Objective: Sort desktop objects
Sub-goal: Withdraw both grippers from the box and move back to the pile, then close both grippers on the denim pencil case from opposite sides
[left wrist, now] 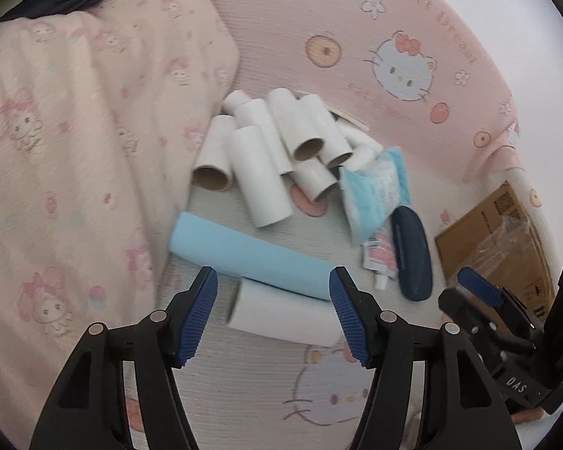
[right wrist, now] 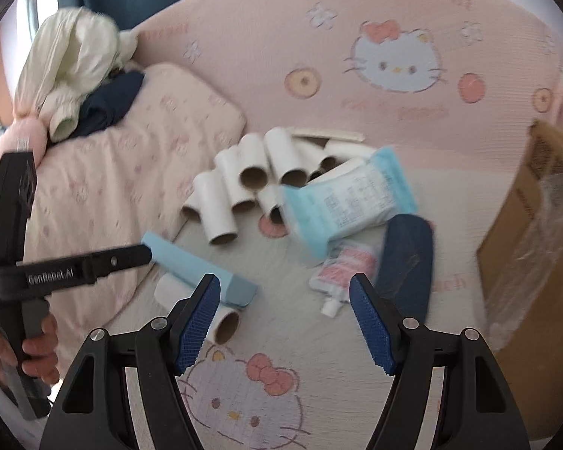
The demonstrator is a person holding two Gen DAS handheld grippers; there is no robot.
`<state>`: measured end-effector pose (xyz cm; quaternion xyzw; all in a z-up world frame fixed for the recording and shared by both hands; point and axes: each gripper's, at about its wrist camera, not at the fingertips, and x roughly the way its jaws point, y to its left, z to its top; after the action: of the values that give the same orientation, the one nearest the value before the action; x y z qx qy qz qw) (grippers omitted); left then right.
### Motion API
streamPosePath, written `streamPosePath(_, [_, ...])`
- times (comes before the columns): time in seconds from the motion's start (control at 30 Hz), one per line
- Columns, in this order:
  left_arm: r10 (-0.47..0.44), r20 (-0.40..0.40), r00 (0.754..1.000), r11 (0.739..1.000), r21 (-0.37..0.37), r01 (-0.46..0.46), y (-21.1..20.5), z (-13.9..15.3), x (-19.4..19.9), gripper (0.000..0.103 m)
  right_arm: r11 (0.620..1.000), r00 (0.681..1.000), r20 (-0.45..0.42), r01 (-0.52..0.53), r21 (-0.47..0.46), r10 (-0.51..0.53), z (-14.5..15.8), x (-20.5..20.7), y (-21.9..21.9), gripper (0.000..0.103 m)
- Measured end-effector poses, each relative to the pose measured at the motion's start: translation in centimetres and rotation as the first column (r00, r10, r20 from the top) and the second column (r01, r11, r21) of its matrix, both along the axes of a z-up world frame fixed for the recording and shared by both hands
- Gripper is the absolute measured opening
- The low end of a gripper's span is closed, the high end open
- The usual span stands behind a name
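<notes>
**Both grippers closing in on a cluttered bed, nothing picked yet**

I am bringing the left gripper [left wrist: 273,313] down over the bed [left wrist: 266,386], its fingers [left wrist: 199,315] spread wide and released, with nothing between the pads. Just ahead of them a light blue roll [left wrist: 244,253] is lying across a single white tube [left wrist: 285,318], and beyond those a heap of white cardboard tubes [left wrist: 277,150] is resting against the pink pillow [left wrist: 75,150].

I am holding the right gripper [right wrist: 284,322] equally wide and empty, pointing down towards a small pink-and-white squeeze tube [right wrist: 341,273], a dark blue case [right wrist: 405,262] just beside it, and a blue-edged packet [right wrist: 349,195] that overlaps the tube's far end. A cardboard box [right wrist: 525,225] is standing at the right edge.

By my reading, sorting is only starting: I am choosing a first item. Next, each hand needs lowering until its fingers straddle one object, probably the lone white tube on the left.
</notes>
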<state>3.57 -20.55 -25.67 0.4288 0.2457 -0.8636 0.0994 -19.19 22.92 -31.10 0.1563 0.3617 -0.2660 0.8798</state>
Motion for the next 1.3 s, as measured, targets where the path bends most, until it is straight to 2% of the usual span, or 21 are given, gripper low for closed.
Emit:
streamPosePath(0.13, [0.034, 0.005, 0.999, 0.999, -0.016, -0.034, -1.4, -0.3, 0.6, 0.066, 0.998, 0.997, -0.031, -0.065, -0.006, 0.065, -1.2, 1.7, 0.6, 0.07])
streamPosePath(0.3, [0.053, -0.018, 0.998, 0.998, 0.046, -0.052, -2.7, -0.4, 0.7, 0.066, 0.993, 0.992, -0.086, -0.097, -0.069, 0.091, -1.7, 2.9, 0.8, 0.07])
streamPosePath(0.5, [0.017, -0.037, 0.999, 0.993, 0.116, -0.013, -2.0, -0.8, -1.1, 0.066, 0.988, 0.995, -0.099, 0.01, -0.156, -0.026, -2.5, 1.4, -0.3, 0.07])
streamPosePath(0.7, [-0.109, -0.077, 0.991, 0.985, 0.123, 0.118, 2.4, -0.4, -4.4, 0.066, 0.969, 0.982, -0.121, 0.114, -0.219, -0.143, -3.6, -1.0, -1.3, 0.07])
streamPosePath(0.83, [-0.208, -0.088, 0.974, 0.964, 0.15, 0.22, 5.9, -0.8, -7.0, 0.064, 0.965, 0.972, -0.108, 0.188, -0.184, -0.21, -4.4, -2.6, -2.8, 0.07])
streamPosePath(0.9, [-0.241, -0.072, 0.968, 0.948, 0.196, 0.25, 7.3, -1.6, -8.5, 0.049, 0.958, 0.964, -0.101, 0.227, -0.177, -0.247, -4.6, -3.2, -3.5, 0.07])
streamPosePath(0.93, [-0.248, -0.066, 0.967, 0.94, 0.226, 0.257, 7.9, -2.0, -9.2, 0.047, 0.956, 0.96, -0.093, 0.247, -0.158, -0.263, -4.8, -3.6, -4.0, 0.07])
streamPosePath(1.0, [-0.263, -0.061, 0.963, 0.919, 0.288, 0.27, 9.0, -3.0, -10.5, 0.045, 0.956, 0.957, -0.084, 0.265, -0.125, -0.276, -5.0, -4.0, -4.7, 0.07])
streamPosePath(1.1, [-0.287, -0.048, 0.957, 0.895, 0.342, 0.285, 10.4, -4.3, -12.5, 0.045, 0.956, 0.956, -0.076, 0.275, -0.099, -0.283, -5.4, -4.4, -5.3, 0.07])
streamPosePath(1.2, [-0.305, -0.021, 0.952, 0.884, 0.365, 0.291, 11.8, -5.4, -14.2, 0.045, 0.957, 0.956, -0.064, 0.283, -0.072, -0.287, -5.7, -4.5, -6.1, 0.07])
streamPosePath(1.3, [-0.306, 0.01, 0.952, 0.889, 0.36, 0.282, 12.4, -6.3, -15.2, 0.045, 0.957, 0.956, -0.053, 0.287, -0.033, -0.288, -6.1, -4.6, -7.1, 0.07])
